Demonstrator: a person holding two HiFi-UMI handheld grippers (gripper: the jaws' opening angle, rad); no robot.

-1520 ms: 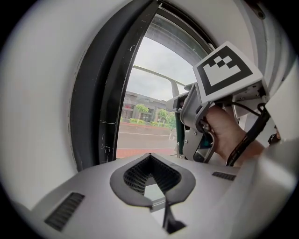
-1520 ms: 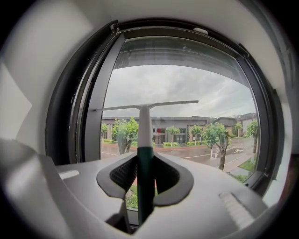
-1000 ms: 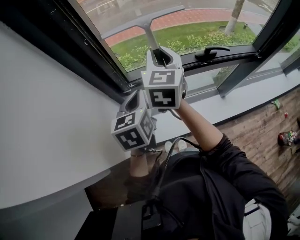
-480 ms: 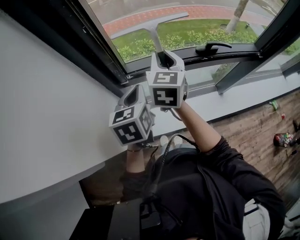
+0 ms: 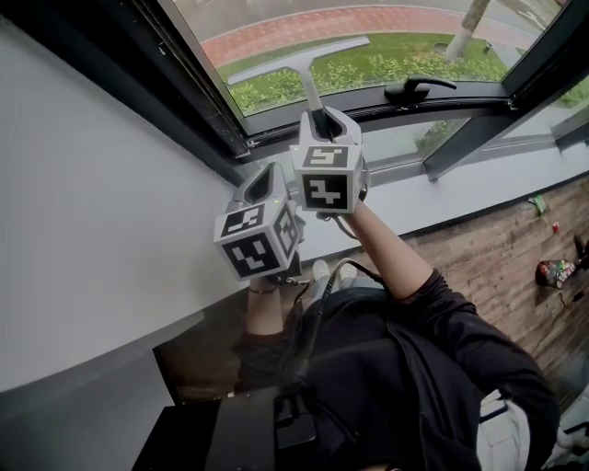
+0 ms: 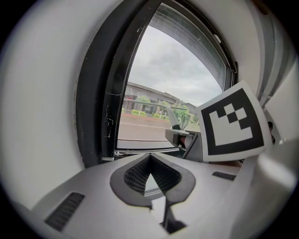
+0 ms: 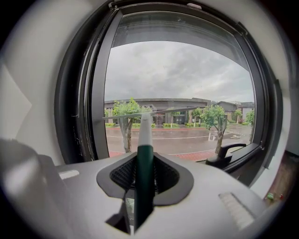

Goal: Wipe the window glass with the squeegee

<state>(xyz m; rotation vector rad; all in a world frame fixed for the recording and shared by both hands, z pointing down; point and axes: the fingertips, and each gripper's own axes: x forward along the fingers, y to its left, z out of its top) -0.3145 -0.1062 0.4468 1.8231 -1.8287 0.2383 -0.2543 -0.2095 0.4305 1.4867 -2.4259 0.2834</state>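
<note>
The squeegee (image 5: 304, 63) has a dark green grip, a pale neck and a long thin blade lying across the window glass (image 5: 386, 28). My right gripper (image 5: 320, 118) is shut on its grip, which stands upright between the jaws in the right gripper view, where the squeegee (image 7: 145, 140) reaches up to the pane. My left gripper (image 5: 267, 181) hangs lower and to the left, beside the right one, jaws shut with nothing in them. In the left gripper view the left gripper (image 6: 150, 173) faces the dark window frame (image 6: 98, 116).
A black window handle (image 5: 419, 88) sticks out from the frame at the right. A white sill (image 5: 442, 198) runs below the glass, and a white wall (image 5: 83, 212) fills the left. Wooden floor (image 5: 506, 248) with small items lies at the lower right.
The squeegee blade has slid down the glass toward the lower frame, with my right gripper moving slightly lower. The left gripper has hardly moved.
</note>
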